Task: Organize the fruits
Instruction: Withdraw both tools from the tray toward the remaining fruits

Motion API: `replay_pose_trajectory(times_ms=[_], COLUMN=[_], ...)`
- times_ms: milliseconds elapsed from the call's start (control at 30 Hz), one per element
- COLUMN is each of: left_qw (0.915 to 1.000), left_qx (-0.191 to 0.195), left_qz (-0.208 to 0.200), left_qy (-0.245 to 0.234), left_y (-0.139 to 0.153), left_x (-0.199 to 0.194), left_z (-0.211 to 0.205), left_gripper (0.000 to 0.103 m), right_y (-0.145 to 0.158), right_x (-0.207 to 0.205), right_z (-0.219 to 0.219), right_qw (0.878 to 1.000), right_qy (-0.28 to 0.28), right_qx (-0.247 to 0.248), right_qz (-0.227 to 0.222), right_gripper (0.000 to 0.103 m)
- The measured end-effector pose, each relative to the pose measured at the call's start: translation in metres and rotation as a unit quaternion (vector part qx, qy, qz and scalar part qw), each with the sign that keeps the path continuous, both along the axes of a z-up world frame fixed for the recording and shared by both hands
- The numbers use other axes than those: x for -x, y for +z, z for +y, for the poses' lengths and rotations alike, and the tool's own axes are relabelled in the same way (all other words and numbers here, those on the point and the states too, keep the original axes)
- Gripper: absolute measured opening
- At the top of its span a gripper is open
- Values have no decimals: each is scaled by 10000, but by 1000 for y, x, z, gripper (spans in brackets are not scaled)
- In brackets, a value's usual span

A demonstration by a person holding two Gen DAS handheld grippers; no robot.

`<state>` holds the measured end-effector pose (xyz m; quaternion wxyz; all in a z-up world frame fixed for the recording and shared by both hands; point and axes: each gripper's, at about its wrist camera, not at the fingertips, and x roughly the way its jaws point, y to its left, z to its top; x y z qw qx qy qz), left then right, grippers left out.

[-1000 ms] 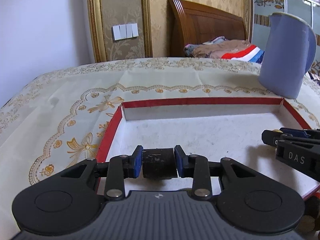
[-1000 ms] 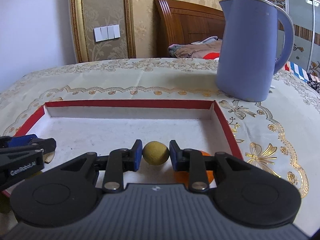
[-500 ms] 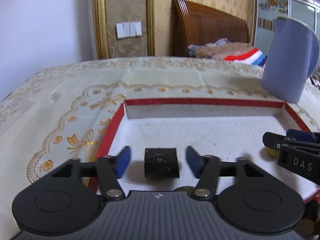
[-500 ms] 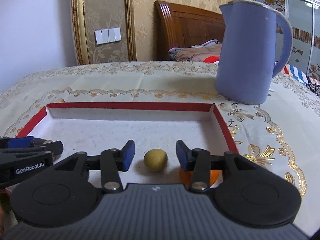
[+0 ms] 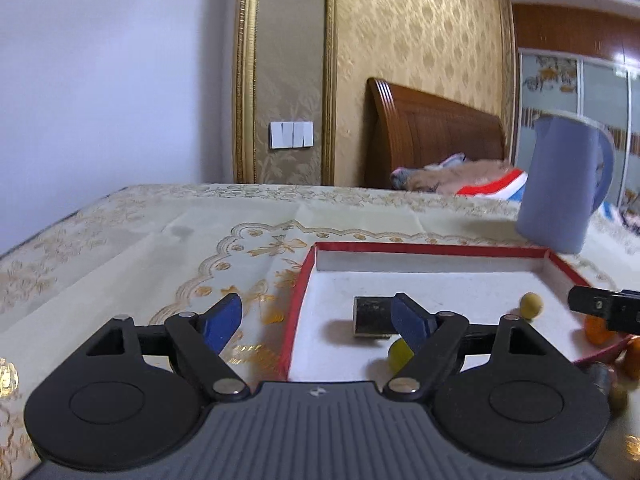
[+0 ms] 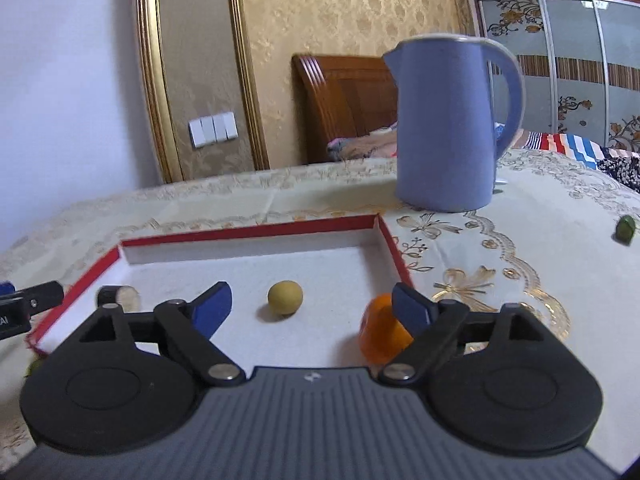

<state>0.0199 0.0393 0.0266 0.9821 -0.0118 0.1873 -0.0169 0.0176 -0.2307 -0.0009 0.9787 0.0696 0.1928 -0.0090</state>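
Fruits: yellow ball [image 6: 285, 298] rests in tray [image 6: 248, 232] for sorting | left gripper [image 5: 318, 322], right gripper [image 6: 310, 306]: both spread wide, empty

Table [image 6: 540, 248] — bearing red-rimmed tray [image 6: 248, 233], blue kettle [image 6: 444, 128].

Matt, grainy white lining in red-edged tray [image 6: 248, 232]. Smooth matt kettle [image 6: 444, 128], plastic-looking. Glossy embroidered tablecloth [image 6: 520, 248]. Polished wood headboard [image 5: 432, 136]. Matt black plastic gripper arms, blue pads [image 5: 222, 320].
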Motion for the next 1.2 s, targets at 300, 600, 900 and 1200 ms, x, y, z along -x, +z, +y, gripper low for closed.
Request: replay_pose_trajectory(times_ms=[300, 600, 900, 1200], left_qw=[9981, 9948, 9901, 9899], left_qx=[516, 136, -322, -327], left_qz=[320, 995, 1363, 1377], left_qy=[-66, -153, -112, -118], left_y=[-17, -28, -38, -37], left_x=[24, 3, -4, -5], left_z=[33, 20, 9, 8], left_gripper=[85, 85, 87, 87], right_y=[-5, -12, -14, -15], right_x=[73, 107, 97, 63], right_z=[-11, -45, -21, -3], right_qw=[9991, 9995, 9954, 9906], right_qy=[326, 63, 567, 749], right_qx=[74, 224, 555, 753], right_qz=[-262, 226, 530, 862], right_gripper=[88, 87, 70, 53])
